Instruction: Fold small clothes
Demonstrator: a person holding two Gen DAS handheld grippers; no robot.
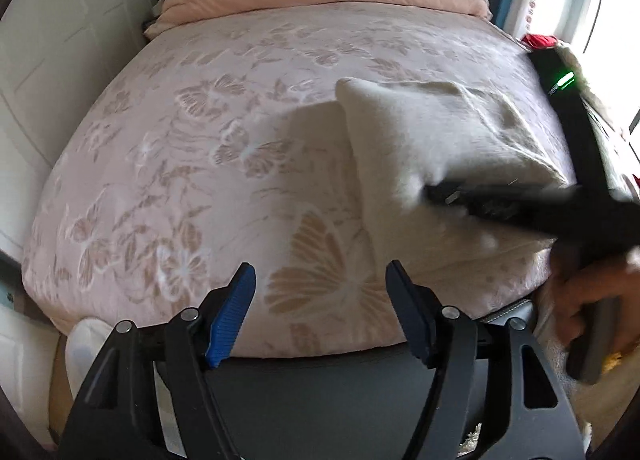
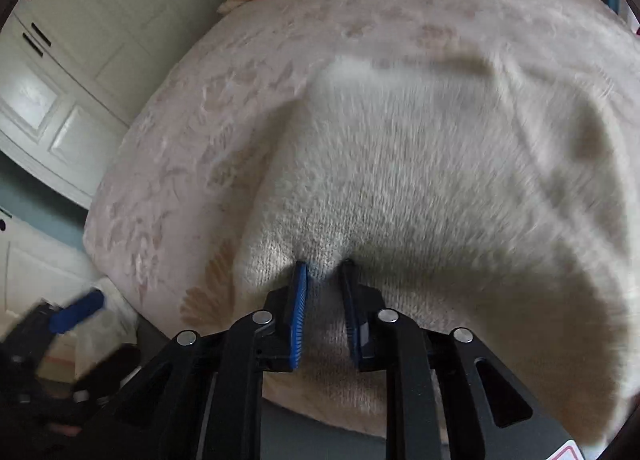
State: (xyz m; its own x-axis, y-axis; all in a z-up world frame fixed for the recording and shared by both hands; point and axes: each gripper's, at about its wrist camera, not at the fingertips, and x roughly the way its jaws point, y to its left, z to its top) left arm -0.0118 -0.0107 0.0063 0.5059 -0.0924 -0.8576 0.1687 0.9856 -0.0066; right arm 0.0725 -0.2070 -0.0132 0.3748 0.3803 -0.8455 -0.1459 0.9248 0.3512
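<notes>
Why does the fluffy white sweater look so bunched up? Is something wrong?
Nothing is broken. The white sweater is lifted and rumpled because the right gripper pinches its near edge, so it hangs in folds over the bedspread. The left gripper is open and empty.

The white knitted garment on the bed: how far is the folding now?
Done: the white knitted garment already looks doubled into a rough rectangle on the bedspread. In hand: the right tongs pinch its near edge; the left tongs are open and empty. Left: any further fold and flattening.
</notes>
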